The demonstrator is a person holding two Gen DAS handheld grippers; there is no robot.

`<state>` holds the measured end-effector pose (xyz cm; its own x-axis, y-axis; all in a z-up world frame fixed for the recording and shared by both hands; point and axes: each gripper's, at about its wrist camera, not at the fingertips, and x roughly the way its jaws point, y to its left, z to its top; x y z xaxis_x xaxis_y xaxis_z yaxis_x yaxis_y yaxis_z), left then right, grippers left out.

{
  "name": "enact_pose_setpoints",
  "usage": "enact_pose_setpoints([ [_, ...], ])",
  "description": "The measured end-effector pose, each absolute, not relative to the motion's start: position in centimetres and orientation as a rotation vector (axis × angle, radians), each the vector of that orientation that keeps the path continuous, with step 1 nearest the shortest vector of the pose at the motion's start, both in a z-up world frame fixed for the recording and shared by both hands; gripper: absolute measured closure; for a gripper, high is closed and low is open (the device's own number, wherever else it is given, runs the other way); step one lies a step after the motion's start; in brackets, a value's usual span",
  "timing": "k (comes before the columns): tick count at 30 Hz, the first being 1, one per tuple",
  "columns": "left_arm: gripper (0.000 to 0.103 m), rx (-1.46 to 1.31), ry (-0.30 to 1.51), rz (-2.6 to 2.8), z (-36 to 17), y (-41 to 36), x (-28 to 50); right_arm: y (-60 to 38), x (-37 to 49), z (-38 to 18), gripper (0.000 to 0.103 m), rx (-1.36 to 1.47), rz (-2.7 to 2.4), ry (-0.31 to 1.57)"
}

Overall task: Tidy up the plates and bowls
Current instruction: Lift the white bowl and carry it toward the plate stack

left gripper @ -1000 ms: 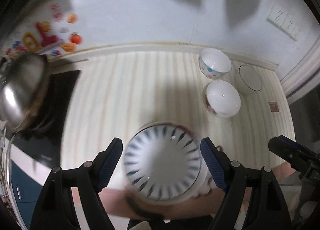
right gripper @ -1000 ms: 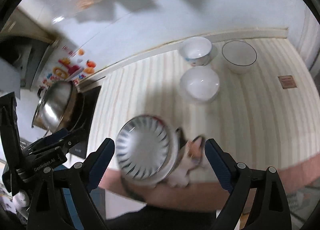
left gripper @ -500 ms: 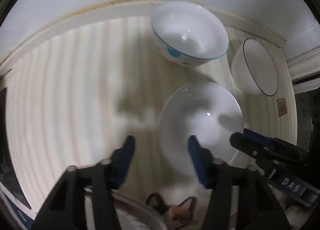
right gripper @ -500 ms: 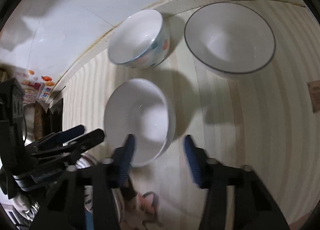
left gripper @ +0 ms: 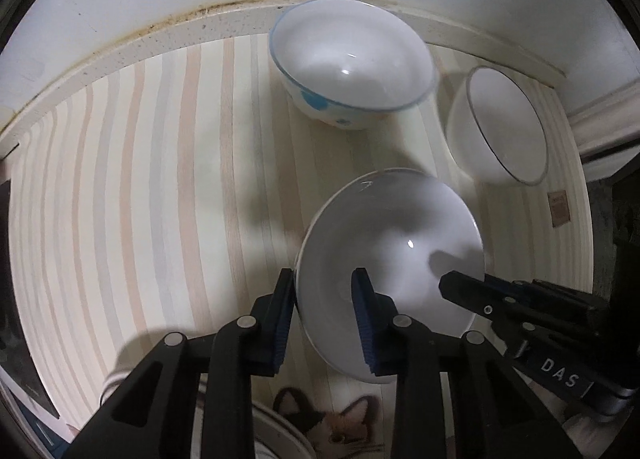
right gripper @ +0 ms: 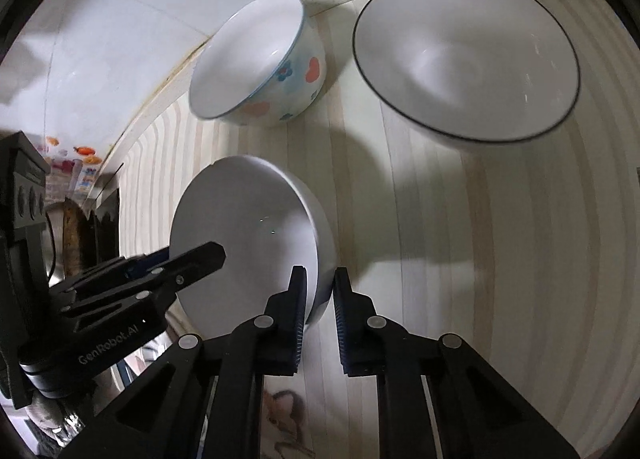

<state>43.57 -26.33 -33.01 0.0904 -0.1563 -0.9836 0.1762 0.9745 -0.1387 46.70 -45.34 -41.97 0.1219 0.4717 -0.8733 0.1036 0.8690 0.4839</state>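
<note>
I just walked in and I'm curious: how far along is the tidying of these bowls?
Early on, it seems. Nothing looks stacked yet. In hand: the left hand-held gripper and right hand-held gripper each straddle the plain white bowl's rim, on opposite sides. Left: the flower-patterned bowl and the dark-rimmed bowl stand separately on the striped counter.

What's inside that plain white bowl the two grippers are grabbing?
The plain white bowl looks empty: only glare and shadow. One finger of the left gripper and one of the right gripper cover parts of the inner wall.
</note>
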Motion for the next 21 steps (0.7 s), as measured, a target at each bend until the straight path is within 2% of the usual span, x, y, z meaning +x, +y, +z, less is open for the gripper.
enact_pose_setpoints([
  [12,0.077,0.062,1.472,-0.335,-31.9,-28.4,34.6,-46.5,38.9,-37.9,0.088,0.424,0.306,1.448],
  [21,0.077,0.072,1.538,-0.369,-34.0,-30.2,29.9,-49.2,32.5,-38.6,0.087,0.441,0.282,1.496],
])
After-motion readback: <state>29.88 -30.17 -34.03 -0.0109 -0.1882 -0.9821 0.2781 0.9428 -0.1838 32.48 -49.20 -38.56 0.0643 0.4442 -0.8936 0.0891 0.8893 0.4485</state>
